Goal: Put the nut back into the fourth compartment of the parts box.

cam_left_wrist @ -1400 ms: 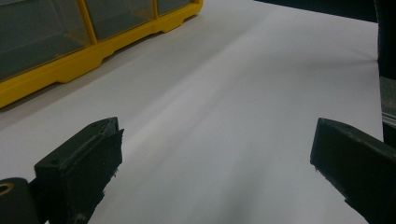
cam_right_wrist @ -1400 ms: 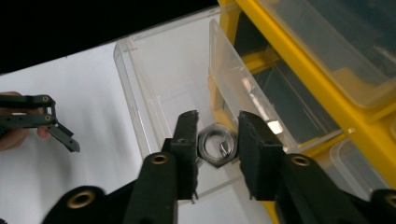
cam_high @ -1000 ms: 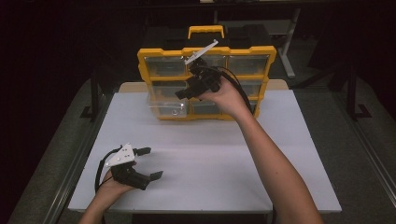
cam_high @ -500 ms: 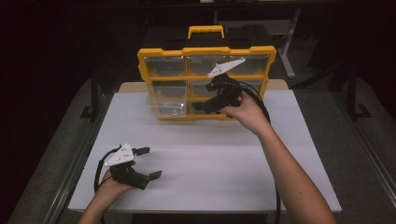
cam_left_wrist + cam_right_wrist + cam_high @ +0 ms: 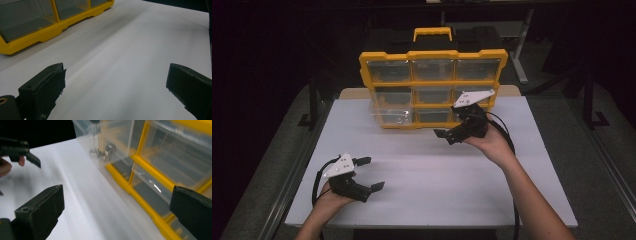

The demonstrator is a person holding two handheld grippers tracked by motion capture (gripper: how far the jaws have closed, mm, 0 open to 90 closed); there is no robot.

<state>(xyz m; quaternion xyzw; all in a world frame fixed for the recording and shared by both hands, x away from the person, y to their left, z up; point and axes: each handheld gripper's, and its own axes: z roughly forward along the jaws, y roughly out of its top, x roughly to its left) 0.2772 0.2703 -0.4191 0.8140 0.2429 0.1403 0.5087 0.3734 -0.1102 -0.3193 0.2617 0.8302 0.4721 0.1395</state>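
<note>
Tongs (image 5: 446, 134) agape beside drawer cabinet (image 5: 432, 60)

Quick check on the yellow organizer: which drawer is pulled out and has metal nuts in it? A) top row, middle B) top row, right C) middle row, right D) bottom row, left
D: the bottom-left drawer of the yellow organizer juts forward, with metal nuts inside.
</note>
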